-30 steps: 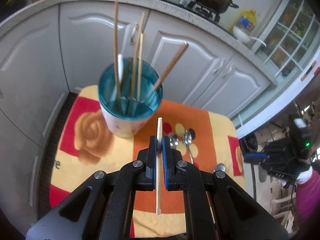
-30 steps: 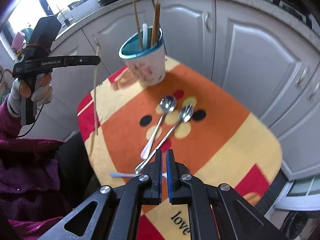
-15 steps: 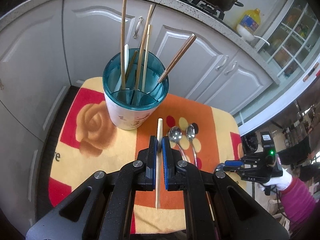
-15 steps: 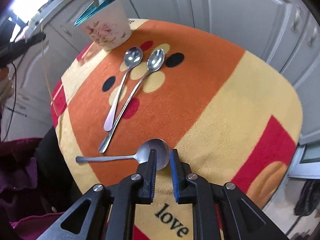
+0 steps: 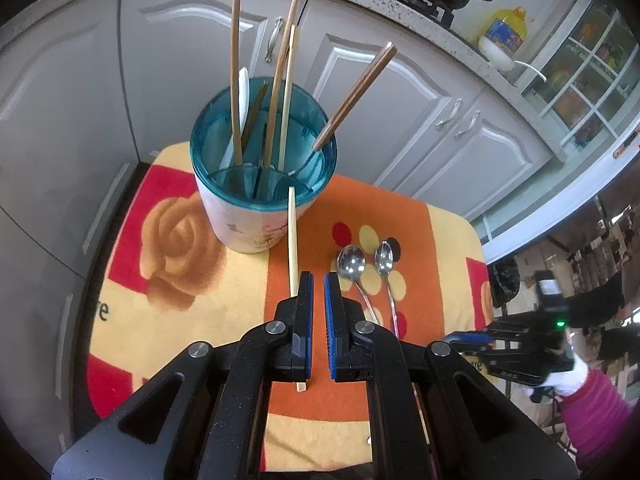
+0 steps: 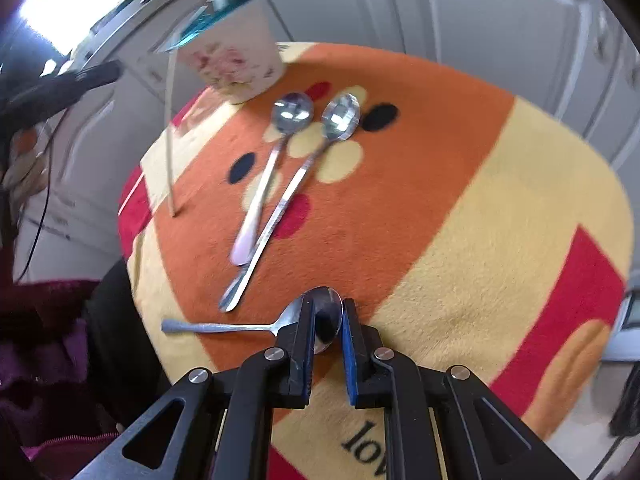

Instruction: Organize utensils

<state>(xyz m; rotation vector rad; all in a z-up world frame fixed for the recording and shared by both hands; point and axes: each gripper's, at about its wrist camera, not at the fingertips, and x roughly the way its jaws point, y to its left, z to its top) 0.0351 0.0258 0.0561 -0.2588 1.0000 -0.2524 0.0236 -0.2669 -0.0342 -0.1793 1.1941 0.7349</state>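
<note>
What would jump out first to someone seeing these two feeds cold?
Probably the teal-rimmed utensil cup at the back of the bright orange and yellow cloth, bristling with chopsticks. Next, a pale chopstick slanting beside the left gripper, whose jaws are parted. In the right wrist view, the right gripper straddles the bowl of a lone spoon, with two more spoons behind.

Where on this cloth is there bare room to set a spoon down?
Free: the rose patch left of the cup, and the yellow and red stretch right of the two spoons. Crowded: the orange middle, and the near edge around the third spoon.
</note>
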